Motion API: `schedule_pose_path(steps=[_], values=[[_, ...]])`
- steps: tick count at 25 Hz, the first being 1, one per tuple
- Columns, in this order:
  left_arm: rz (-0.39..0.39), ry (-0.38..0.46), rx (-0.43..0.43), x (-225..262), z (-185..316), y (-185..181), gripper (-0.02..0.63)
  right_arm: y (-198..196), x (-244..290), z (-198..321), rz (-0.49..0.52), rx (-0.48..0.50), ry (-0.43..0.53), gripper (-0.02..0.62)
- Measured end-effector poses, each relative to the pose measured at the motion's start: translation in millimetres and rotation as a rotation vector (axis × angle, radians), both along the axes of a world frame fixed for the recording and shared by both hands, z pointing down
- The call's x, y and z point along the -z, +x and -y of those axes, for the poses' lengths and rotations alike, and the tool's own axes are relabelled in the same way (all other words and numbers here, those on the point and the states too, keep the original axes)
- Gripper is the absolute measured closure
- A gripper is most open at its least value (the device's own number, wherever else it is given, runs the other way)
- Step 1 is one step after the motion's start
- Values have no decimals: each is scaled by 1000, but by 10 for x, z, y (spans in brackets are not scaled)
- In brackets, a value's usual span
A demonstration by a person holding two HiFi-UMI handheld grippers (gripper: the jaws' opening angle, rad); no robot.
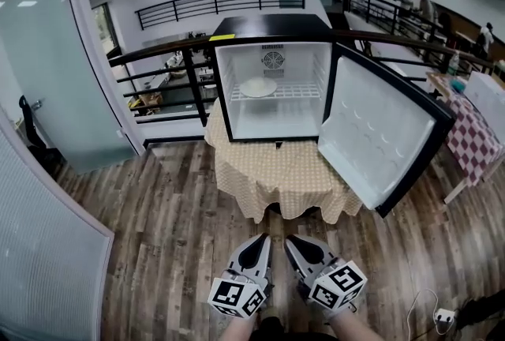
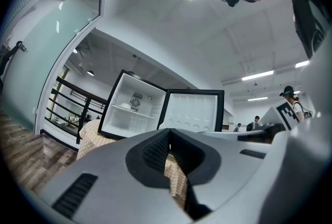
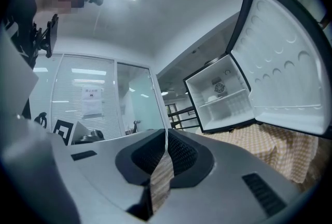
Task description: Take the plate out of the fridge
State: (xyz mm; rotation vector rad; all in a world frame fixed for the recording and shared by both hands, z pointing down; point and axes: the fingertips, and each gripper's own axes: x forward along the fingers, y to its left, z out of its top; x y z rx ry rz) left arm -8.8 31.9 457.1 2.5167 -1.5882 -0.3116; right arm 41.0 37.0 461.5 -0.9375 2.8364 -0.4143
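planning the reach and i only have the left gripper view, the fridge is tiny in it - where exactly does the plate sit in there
observer: The white plate lies flat on the wire shelf, left of the shelf's middle.
operator: anything else inside to bump
observer: In the head view the plate is the only loose thing in the fridge; nothing stands below the shelf.
operator: and the right gripper, i only see its cube
observer: The right gripper is shut on nothing. It sits close beside the left gripper, both over the wood floor and short of the table.
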Motion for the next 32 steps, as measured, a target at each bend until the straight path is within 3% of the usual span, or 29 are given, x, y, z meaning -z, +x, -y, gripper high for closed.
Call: schedule_pose_path(steps=[14,21,32], values=[[-28,1,-64,-4,545,-285,598,-299,-2,495,-7,-69,-5,554],[-40,-6,-75,-41,653,-256,598,-261,-62,625,-2,-88,-25,554],[0,-1,-55,-56,1161,-419,598,-497,-80,1201,43,-41,-44,554]])
